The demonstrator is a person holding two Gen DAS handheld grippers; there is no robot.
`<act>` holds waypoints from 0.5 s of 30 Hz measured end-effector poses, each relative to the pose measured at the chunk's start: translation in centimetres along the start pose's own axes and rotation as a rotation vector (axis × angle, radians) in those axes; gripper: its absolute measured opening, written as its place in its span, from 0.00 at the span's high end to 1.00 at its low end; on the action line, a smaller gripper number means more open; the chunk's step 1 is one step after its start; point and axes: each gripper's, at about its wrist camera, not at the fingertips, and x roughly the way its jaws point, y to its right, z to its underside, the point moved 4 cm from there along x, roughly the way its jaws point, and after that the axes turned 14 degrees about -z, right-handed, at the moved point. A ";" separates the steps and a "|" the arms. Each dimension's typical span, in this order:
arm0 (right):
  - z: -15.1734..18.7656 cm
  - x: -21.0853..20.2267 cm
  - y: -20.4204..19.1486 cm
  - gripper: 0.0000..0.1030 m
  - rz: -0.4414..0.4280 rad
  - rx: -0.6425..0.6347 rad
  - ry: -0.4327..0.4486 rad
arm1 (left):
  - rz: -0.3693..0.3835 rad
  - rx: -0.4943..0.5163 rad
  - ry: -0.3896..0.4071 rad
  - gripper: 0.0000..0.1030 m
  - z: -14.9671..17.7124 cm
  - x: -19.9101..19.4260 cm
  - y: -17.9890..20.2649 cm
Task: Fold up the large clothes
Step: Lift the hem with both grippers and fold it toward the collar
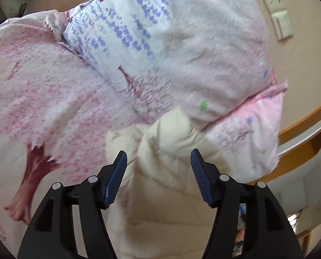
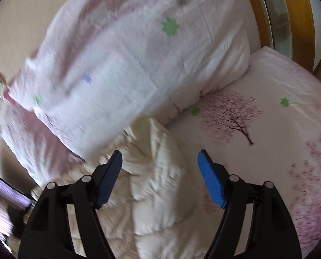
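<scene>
Two grippers, left gripper (image 1: pixel 158 154) and right gripper (image 2: pixel 159 155), jaws spread apart and holding nothing, over a crumpled cream quilted garment (image 2: pixel 156 185), on a pink tree-print sheet (image 2: pixel 268 112), pillow (image 2: pixel 121 69) behind

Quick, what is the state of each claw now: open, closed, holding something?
Left claw: open, holding nothing, above the cream garment.
Right claw: open, holding nothing.
</scene>
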 end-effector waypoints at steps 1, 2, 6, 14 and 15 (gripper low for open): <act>0.3 0.2 0.0 0.29 0.030 -0.023 -0.030 | -0.016 0.026 -0.016 0.41 0.4 0.1 0.1; 0.4 0.3 0.1 0.29 0.050 -0.036 -0.046 | -0.042 0.060 -0.026 0.41 0.9 0.2 0.2; 1.3 1.0 1.1 0.29 0.081 -0.052 -0.104 | -0.128 0.182 -0.023 0.41 2.2 0.8 0.9; 1.9 2.4 1.7 0.90 0.006 -0.021 -0.096 | -0.156 0.178 -0.028 0.79 2.3 2.5 1.4; 1.9 2.0 1.2 0.91 0.008 -0.044 -0.075 | -0.155 0.174 -0.019 0.86 2.2 2.4 1.4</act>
